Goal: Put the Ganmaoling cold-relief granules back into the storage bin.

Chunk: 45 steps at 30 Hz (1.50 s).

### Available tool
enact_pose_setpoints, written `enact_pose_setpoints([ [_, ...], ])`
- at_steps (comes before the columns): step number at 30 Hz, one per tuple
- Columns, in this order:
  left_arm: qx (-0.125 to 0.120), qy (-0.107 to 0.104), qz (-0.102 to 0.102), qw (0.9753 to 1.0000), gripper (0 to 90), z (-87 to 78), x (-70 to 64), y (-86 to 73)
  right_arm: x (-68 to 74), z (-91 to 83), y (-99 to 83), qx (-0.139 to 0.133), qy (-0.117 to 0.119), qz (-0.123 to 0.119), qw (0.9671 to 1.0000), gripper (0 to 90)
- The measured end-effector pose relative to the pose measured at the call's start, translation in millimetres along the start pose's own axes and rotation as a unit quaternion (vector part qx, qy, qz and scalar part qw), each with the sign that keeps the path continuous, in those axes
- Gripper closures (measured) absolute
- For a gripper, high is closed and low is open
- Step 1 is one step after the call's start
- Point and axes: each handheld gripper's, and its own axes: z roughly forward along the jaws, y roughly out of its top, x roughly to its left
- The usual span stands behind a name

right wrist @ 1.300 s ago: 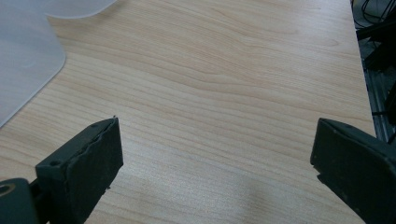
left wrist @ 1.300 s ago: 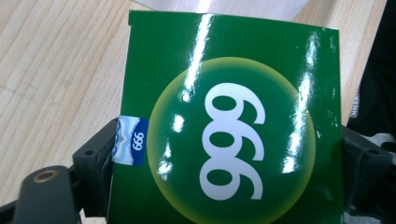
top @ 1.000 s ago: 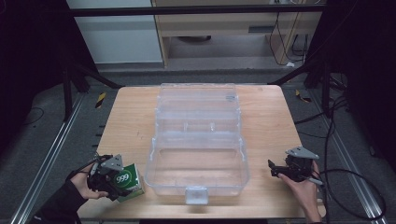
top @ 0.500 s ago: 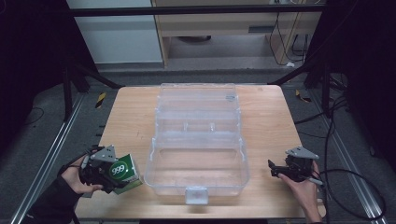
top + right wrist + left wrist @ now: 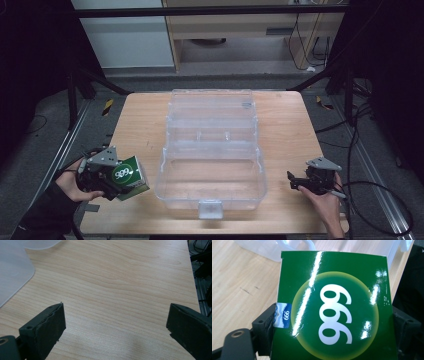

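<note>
A green box [image 5: 128, 176] with a white "999" on a yellow-green disc sits between the jaws of my left gripper [image 5: 114, 187] at the table's front left, tilted and lifted a little off the wood. In the left gripper view the green box [image 5: 332, 307] is clamped on both sides by the black jaws. A clear plastic compartment case [image 5: 212, 145] lies open in the middle of the table. My right gripper [image 5: 296, 181] rests at the front right, jaws wide apart and empty; in its own view my right gripper [image 5: 116, 325] hangs over bare wood.
The wooden table [image 5: 285, 125] ends close behind both hands at the front edge. The case's clear lid [image 5: 212, 107] lies toward the back. A corner of the case [image 5: 13, 272] shows left of the right gripper. Cables [image 5: 370, 200] trail off the right side.
My left gripper has lifted the green box and tipped it upward, shifting slightly left and toward the case's height. The right gripper has stayed still.
</note>
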Motion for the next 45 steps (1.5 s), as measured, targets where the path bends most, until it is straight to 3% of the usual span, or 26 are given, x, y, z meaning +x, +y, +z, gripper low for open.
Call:
enact_pose_setpoints([
  [19,-0.008,-0.008,0.026,0.9996,14.7,-8.3,-4.5,30.3,-0.6,-0.1,-0.2,0.0,-0.002,0.0,1.0,2.7],
  [45,-0.012,-0.028,0.064,0.9975,14.8,10.4,-12.3,68.0,-0.5,0.4,-0.4,0.001,0.0,0.001,1.0,2.5],
])
